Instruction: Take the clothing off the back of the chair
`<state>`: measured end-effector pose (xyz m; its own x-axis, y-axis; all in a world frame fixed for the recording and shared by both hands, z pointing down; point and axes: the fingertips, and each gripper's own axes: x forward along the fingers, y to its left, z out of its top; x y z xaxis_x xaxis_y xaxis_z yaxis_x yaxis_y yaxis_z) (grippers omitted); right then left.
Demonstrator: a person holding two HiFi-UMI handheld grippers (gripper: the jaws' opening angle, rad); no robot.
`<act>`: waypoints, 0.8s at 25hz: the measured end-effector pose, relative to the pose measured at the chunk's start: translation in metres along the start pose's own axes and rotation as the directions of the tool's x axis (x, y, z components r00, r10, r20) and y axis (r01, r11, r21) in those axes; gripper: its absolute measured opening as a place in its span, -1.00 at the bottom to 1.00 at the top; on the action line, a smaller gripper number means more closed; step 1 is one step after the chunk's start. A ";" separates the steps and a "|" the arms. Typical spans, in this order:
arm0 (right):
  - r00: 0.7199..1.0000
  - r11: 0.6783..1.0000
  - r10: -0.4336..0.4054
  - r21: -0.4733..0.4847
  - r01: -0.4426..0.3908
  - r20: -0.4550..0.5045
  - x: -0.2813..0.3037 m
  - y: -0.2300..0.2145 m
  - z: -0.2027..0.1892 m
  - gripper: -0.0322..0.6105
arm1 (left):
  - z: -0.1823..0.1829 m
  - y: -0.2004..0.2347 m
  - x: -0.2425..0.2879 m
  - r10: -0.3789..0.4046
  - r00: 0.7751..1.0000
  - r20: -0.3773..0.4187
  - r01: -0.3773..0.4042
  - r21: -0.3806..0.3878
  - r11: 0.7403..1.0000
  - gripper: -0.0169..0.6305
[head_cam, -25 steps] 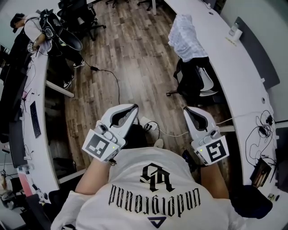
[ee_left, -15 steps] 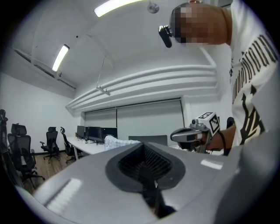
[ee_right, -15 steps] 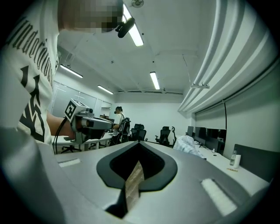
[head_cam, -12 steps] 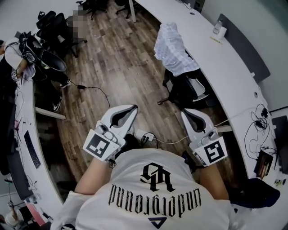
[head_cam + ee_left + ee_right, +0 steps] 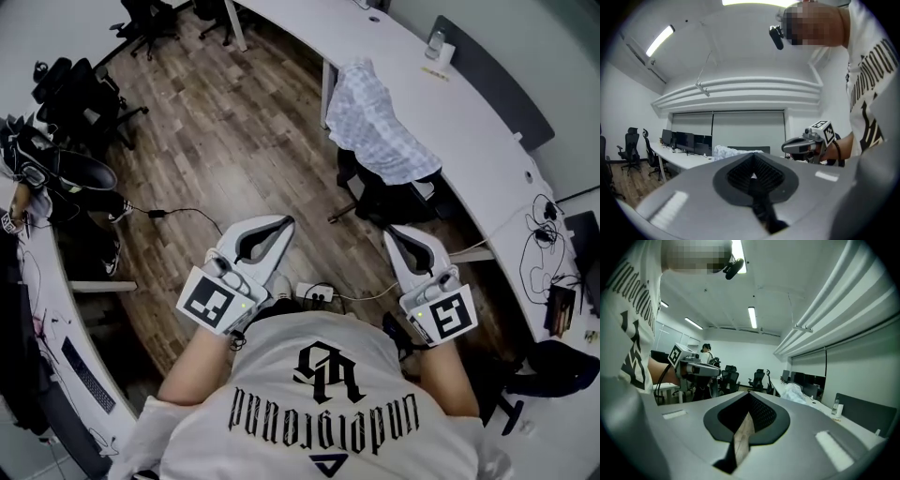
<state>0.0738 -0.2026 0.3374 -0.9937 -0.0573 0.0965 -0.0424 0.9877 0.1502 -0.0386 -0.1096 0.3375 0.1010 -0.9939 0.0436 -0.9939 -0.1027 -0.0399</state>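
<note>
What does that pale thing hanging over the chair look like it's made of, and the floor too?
The clothing looks like thin woven cloth, pale with a fine check; it hangs in soft folds. The floor looks like matt wood or wood-look planks, since brown grain runs in long strips; which of the two, I cannot tell.

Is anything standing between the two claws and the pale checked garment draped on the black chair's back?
Nothing visible does. Only bare wooden floor separates the left claw and right claw from the pale checked garment on the black office chair; a white power strip lies on the floor below them.
</note>
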 end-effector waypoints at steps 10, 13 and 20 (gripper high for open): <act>0.981 0.982 -0.186 -0.030 0.184 -0.057 0.055 0.027 0.013 -0.89 | -0.006 0.067 -0.018 -0.201 0.979 -0.017 0.201 -0.030 0.979 -0.79; 0.966 0.969 -0.245 -0.040 0.243 -0.077 0.053 0.024 0.014 -0.89 | -0.004 0.076 -0.015 -0.251 0.968 -0.019 0.250 -0.016 0.968 -0.79; 0.929 0.934 -0.358 -0.059 0.353 -0.098 0.035 -0.008 0.011 -0.88 | 0.002 0.085 0.023 -0.355 0.933 -0.052 0.358 0.069 0.931 -0.79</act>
<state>0.0380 -0.2107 0.3289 -0.8975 -0.4208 0.1321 -0.3847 0.8934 0.2319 -0.1205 -0.1417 0.3333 0.4447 -0.8893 0.1067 -0.8864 -0.4540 -0.0900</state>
